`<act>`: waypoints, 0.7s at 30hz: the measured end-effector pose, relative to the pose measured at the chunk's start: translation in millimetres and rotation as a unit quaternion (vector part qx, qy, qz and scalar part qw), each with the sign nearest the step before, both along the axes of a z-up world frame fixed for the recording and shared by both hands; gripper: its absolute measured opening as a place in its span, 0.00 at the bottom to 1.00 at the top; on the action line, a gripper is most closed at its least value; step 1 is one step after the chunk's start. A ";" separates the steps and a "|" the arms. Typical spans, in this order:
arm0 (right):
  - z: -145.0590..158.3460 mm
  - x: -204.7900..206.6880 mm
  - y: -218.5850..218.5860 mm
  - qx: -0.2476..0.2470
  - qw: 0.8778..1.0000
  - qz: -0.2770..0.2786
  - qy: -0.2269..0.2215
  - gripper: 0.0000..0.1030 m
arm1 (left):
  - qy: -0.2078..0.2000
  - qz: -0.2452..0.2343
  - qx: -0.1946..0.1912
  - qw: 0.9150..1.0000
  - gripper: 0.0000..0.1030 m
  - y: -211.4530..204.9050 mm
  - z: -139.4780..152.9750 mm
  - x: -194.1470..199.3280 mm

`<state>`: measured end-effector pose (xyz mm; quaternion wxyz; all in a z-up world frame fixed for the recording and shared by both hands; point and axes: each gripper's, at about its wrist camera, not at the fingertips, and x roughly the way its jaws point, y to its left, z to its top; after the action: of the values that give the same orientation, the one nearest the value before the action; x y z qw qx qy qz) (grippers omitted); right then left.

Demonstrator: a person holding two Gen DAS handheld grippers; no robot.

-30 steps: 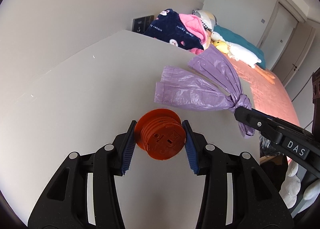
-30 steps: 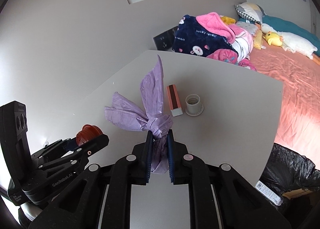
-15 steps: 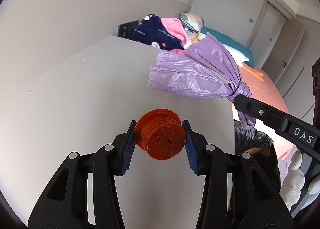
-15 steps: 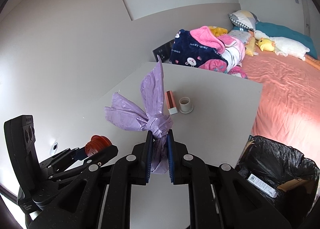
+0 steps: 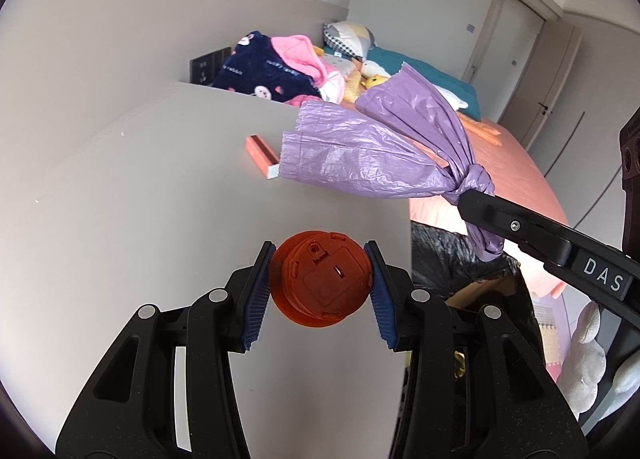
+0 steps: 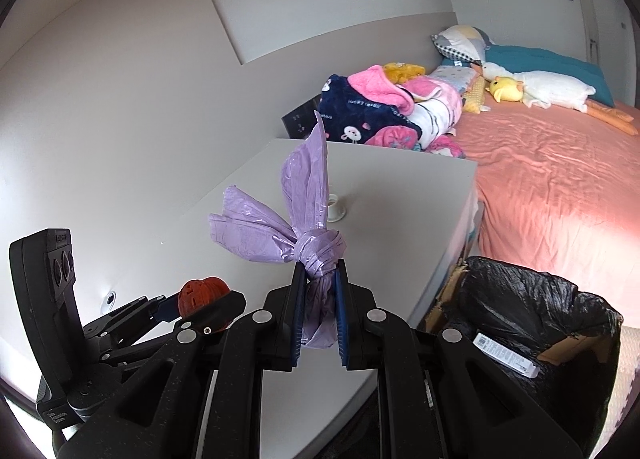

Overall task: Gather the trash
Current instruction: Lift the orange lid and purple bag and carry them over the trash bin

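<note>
My left gripper (image 5: 320, 263) is shut on a round orange plastic piece (image 5: 322, 283) and holds it above the white table (image 5: 140, 199). It also shows in the right wrist view (image 6: 202, 295). My right gripper (image 6: 319, 279) is shut on a knotted purple plastic bag (image 6: 296, 211), held in the air above the table's front edge; the bag also shows in the left wrist view (image 5: 376, 155). A bin lined with a black bag (image 6: 532, 323) stands on the floor beside the table, below and right of my right gripper.
A pink box (image 5: 262, 155) lies on the table, and a small white cup (image 6: 336, 207) stands behind the purple bag. A bed with an orange sheet (image 6: 560, 187), blankets and plush toys lies beyond the table.
Both grippers have risen and pulled back from the table with their loads. The bin has come into view on the right. The orange piece has tilted in the left gripper.
</note>
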<state>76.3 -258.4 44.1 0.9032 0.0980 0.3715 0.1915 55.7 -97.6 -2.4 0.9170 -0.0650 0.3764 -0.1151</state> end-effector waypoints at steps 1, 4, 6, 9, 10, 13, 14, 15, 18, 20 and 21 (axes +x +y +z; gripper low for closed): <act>0.2 -1.2 -3.5 0.000 1.000 -0.003 -0.001 0.14 | 0.000 -0.004 0.000 1.000 0.43 -3.4 0.4 0.3; 1.4 -6.8 -13.5 0.000 1.000 -0.013 -0.002 0.14 | -0.001 -0.018 0.000 1.000 0.43 -16.0 1.6 -2.5; 1.5 -9.0 -20.1 0.000 1.000 -0.019 -0.003 0.14 | -0.001 -0.027 0.000 1.000 0.43 -23.7 1.4 -3.5; 0.7 -13.7 -29.1 0.000 1.000 -0.028 -0.002 0.14 | 0.001 -0.037 0.001 0.999 0.43 -33.7 0.6 -4.0; 0.4 -15.2 -32.6 0.000 0.999 -0.032 -0.002 0.14 | 0.001 -0.040 0.001 0.999 0.43 -36.5 0.4 -3.6; -0.8 -18.4 -42.0 0.002 0.999 -0.042 -0.001 0.14 | 0.004 -0.051 0.000 0.999 0.43 -45.5 0.0 -4.8; -1.3 -19.3 -45.0 0.003 0.999 -0.045 0.000 0.14 | 0.004 -0.055 0.001 0.998 0.43 -49.4 -0.1 -4.8; -1.6 -20.4 -48.5 0.004 0.999 -0.049 0.000 0.14 | 0.004 -0.060 0.001 0.998 0.43 -52.9 -0.3 -5.9; -2.5 -23.1 -58.8 0.006 0.998 -0.061 0.001 0.14 | 0.005 -0.075 0.001 0.997 0.43 -65.7 -0.8 -7.8; -2.6 -26.3 -67.6 0.007 0.997 -0.071 0.000 0.14 | 0.007 -0.086 -0.001 0.996 0.43 -74.7 -0.9 -8.1; -2.4 -27.9 -71.6 0.007 0.997 -0.075 0.000 0.14 | 0.007 -0.091 -0.002 0.996 0.43 -78.4 -0.8 -9.6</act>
<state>48.5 -330.0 41.8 0.9144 0.1321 0.3615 0.1256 46.0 -176.0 -3.2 0.9000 -0.0330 0.3869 -0.1984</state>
